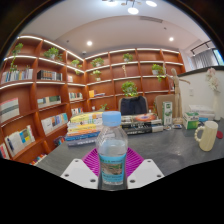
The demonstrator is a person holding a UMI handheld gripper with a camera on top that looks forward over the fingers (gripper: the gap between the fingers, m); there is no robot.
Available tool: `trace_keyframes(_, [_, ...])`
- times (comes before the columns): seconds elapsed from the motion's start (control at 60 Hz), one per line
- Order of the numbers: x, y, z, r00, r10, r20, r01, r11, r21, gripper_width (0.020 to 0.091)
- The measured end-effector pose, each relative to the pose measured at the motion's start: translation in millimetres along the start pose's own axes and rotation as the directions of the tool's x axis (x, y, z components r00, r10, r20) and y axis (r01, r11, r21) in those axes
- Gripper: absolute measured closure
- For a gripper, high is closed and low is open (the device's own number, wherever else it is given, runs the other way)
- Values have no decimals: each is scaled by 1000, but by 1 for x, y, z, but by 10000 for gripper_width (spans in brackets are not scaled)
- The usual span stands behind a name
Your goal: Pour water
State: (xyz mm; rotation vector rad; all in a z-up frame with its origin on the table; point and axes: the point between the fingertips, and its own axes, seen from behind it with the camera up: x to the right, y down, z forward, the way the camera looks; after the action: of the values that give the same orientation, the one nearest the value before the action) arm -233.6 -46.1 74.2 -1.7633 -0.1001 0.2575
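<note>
Left of frame, bookshelves (pixel 35 95) stand behind the table (pixel 60 155). At bottom centre your tool (pixel 113 165) clamps the water bottle (pixel 113 148) upright (so nothing spills yet); a cream jug (pixel 207 135) waits right.

Your claw (pixel 113 172) shows as two pale, off-white fingers (pixel 79 173) with broad, flat, angular tips that splay outward toward you. Each finger carries a magenta pad (pixel 94 160) on its inner face, its surface ribbed with fine grid-like lines.
</note>
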Motion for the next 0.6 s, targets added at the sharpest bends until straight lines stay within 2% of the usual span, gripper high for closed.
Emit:
trace_keyframes(0.133, [31,-9,-11,992,123,-34,-124,992,-21,823])
trace_keyframes(0.283, [88,-31,-26,908,416,-53,-415,909,20,823])
trace_keyframes(0.45, [147,-69,-42,642,767,26,-763,634,123,822])
trace_keyframes(0.6, [192,-98,-47,368,922,123,-922,346,173,823])
